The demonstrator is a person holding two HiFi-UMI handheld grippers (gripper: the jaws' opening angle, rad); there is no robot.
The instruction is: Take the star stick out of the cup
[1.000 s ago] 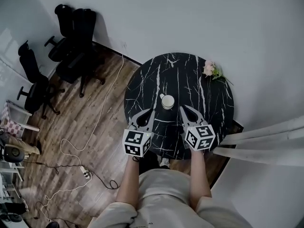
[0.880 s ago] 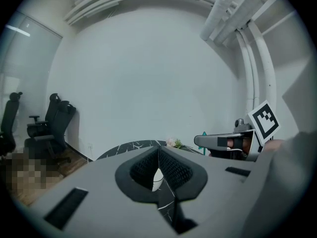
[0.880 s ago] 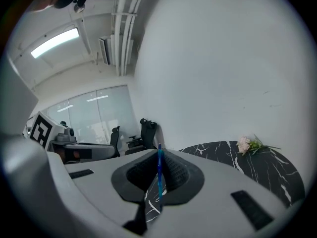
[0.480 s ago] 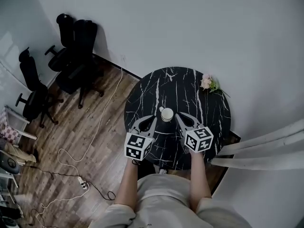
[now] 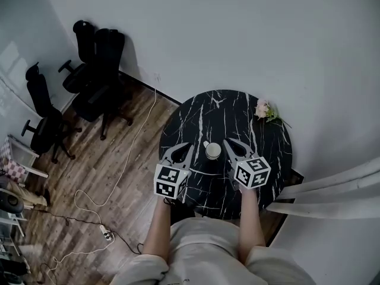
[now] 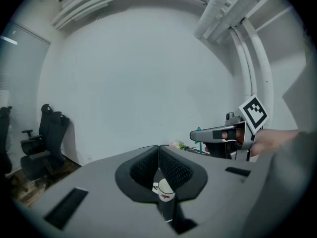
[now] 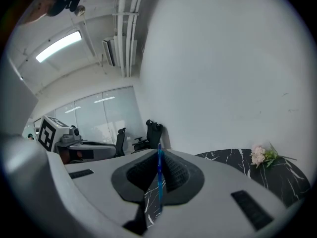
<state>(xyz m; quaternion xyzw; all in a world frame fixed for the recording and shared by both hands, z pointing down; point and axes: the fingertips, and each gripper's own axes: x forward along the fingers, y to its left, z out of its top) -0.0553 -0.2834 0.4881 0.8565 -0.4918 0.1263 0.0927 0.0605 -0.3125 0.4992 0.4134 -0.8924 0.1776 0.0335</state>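
Note:
A white cup [image 5: 212, 151] with a red mark [image 6: 164, 191] stands on the round black marble table [image 5: 237, 108]. My right gripper [image 5: 227, 142] is just right of the cup and is shut on the thin blue star stick [image 7: 159, 182], which stands upright between its jaws. In the left gripper view the stick [image 6: 199, 143] hangs at the right gripper's tip, clear of the cup. My left gripper [image 5: 184, 146] is just left of the cup. Its jaws [image 6: 158, 148] meet with nothing between them, and the cup shows through the gap below.
A small bunch of pink flowers [image 5: 265, 109] lies at the table's far right edge. Black office chairs [image 5: 95, 64] stand at the far left on the wood floor, where a white cable [image 5: 133, 147] trails. Pale curtains [image 5: 332, 183] hang at the right.
Both grippers have moved forward and a little up. They were just short of the cup and now flank it, the right one still holding the stick.

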